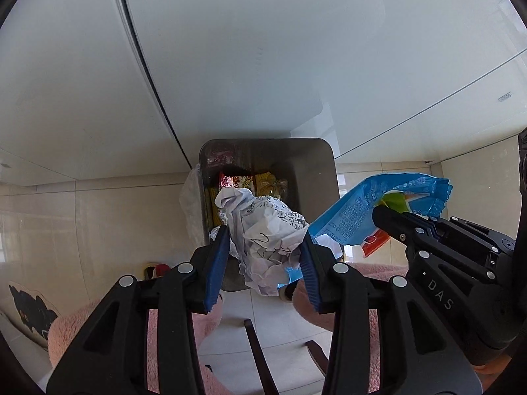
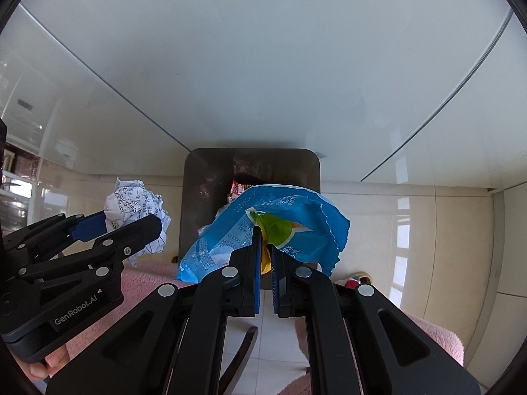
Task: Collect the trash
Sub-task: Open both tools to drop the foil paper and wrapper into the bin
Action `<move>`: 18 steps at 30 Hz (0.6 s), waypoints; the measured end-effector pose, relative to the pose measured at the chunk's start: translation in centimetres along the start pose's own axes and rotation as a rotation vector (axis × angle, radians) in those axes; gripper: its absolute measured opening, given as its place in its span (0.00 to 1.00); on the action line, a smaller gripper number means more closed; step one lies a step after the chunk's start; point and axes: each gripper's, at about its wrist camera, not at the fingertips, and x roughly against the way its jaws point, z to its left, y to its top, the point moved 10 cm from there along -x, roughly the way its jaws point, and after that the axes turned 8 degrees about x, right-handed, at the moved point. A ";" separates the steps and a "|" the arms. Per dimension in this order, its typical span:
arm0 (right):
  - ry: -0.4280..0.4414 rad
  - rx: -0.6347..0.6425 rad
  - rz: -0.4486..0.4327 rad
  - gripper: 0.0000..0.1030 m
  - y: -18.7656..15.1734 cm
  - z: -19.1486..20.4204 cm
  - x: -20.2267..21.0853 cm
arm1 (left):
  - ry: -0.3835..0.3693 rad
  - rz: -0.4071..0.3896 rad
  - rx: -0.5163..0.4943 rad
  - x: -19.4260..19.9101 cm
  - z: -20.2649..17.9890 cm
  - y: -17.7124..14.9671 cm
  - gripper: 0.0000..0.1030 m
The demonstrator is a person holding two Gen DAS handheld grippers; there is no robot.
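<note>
You are at the drop step, with both pieces of trash carried to the bin. Your left gripper (image 1: 265, 256) has its fingers clamped on the crumpled paper (image 1: 266, 233), which sits at the centre of the left wrist view over the near edge of the open bin (image 1: 326, 164); wrappers already lie inside. To the right, your right gripper (image 2: 266, 256) has its fingers closed on the blue wrapper (image 2: 263, 227), held in front of the bin mouth in the middle of the right wrist view. Next, I judge, move each piece squarely over the opening, then spread the fingers so it falls in, not on the floor.
</note>
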 end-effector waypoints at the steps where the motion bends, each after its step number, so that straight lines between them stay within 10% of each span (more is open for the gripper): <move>1: 0.000 0.000 0.008 0.07 0.1 -0.1 -0.4 | 0.000 0.006 0.004 -0.3 -0.2 -0.1 0.39; 11: 0.017 0.018 0.059 0.11 0.1 -0.1 -2.8 | 0.011 0.030 0.044 -1.1 -0.2 0.8 0.53; 15: 0.020 0.014 0.046 0.41 0.1 -0.2 -2.8 | 0.011 0.019 0.048 -0.6 -0.1 1.2 0.58; 18: 0.022 0.012 0.045 0.42 0.1 -0.3 -2.8 | 0.017 0.001 0.048 0.1 -0.2 1.7 0.61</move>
